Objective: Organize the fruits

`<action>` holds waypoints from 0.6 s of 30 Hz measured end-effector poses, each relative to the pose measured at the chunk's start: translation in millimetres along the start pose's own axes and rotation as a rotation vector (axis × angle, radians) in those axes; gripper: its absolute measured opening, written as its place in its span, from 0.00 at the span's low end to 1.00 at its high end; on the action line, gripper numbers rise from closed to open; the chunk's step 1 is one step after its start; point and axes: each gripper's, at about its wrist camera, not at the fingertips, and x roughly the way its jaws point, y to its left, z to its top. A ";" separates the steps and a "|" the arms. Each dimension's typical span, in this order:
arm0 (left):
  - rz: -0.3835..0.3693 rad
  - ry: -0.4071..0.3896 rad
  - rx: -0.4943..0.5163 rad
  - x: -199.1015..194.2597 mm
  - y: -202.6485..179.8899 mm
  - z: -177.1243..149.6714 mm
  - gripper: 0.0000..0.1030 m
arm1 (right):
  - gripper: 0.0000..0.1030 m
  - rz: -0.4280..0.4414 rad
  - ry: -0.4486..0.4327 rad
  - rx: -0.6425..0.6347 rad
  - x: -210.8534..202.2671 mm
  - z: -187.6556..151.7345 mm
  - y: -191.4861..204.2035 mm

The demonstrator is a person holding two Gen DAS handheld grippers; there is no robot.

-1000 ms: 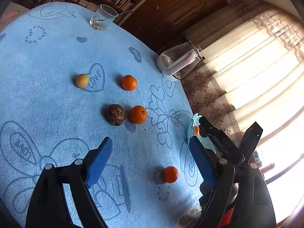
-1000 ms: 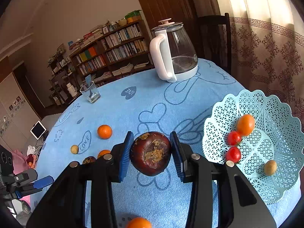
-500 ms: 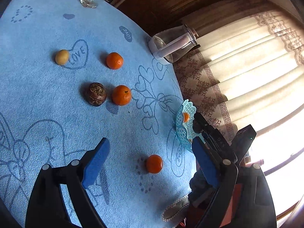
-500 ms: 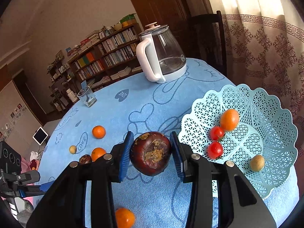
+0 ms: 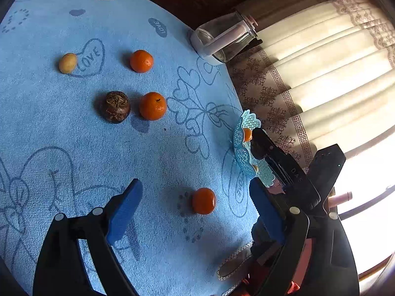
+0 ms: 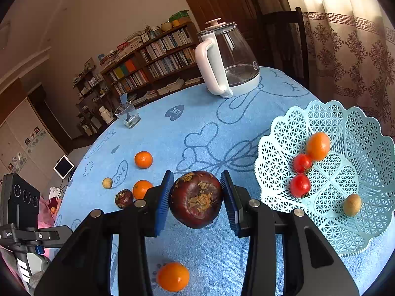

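My right gripper [image 6: 196,200] is shut on a dark purple mangosteen [image 6: 196,198], held above the blue cloth just left of the light blue lattice basket [image 6: 350,128]. The basket holds an orange [image 6: 318,146], two red tomatoes [image 6: 300,185] and a small brown fruit [image 6: 352,204]. My left gripper [image 5: 195,212] is open and empty, low over the cloth, with an orange [image 5: 204,200] lying between its fingers. Farther off lie a second mangosteen [image 5: 115,106], two oranges [image 5: 152,105] [image 5: 141,61] and a small yellow fruit [image 5: 67,63].
A glass kettle [image 6: 227,61] with a white handle stands at the table's far edge. A drinking glass [image 6: 127,116] stands far left. The basket [image 5: 243,148] sits by the table's right edge, near the curtain. A chair and bookshelves stand behind.
My right gripper has carried the mangosteen closer to the basket. My left gripper has shifted so that the nearest orange lies between its fingers.
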 end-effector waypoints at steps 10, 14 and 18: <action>0.041 0.049 0.027 19.1 -5.7 -4.8 0.85 | 0.39 0.032 -0.012 -0.007 -7.1 1.2 -0.8; 0.071 0.082 0.041 31.2 -7.4 -7.2 0.85 | 0.39 0.045 -0.017 -0.007 -10.5 2.1 -2.8; 0.097 0.118 0.058 44.0 -9.5 -10.2 0.85 | 0.39 0.055 -0.021 -0.001 -12.9 2.8 -8.0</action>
